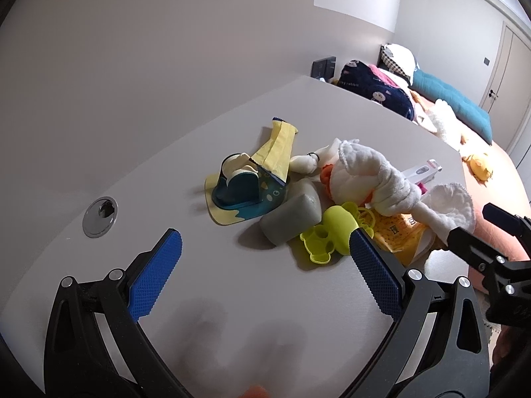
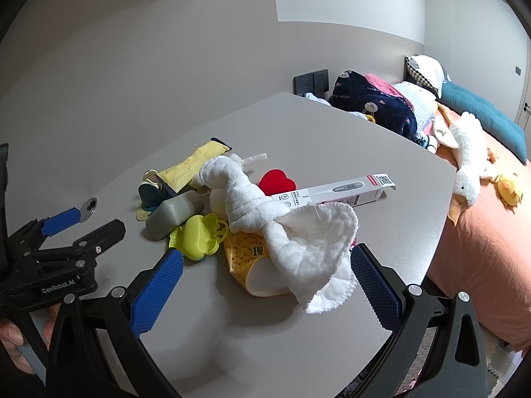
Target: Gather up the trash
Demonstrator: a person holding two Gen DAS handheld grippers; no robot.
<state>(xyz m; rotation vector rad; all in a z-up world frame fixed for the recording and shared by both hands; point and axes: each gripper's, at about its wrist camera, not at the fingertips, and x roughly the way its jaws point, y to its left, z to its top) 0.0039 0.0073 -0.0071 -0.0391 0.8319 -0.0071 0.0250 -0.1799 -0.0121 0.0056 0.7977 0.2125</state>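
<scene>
A pile of clutter lies on a grey table (image 1: 205, 298): a twisted white cloth (image 2: 265, 212), a yellow snack wrapper (image 2: 245, 252), a lime plastic toy (image 1: 332, 229), a grey block (image 1: 292, 215), a yellow paper strip (image 1: 275, 149), a teal tape dispenser (image 1: 239, 185), a white thermometer box (image 2: 345, 189) and a red heart (image 2: 277, 180). My left gripper (image 1: 265, 258) is open and empty, just short of the lime toy. My right gripper (image 2: 265, 272) is open, its fingers either side of the cloth's loose end and the wrapper.
A round metal cable hole (image 1: 99, 215) sits in the table at the left. A bed (image 2: 491, 232) with an orange sheet, a teal cushion, plush toys and folded clothes borders the table's right edge. A wall stands behind.
</scene>
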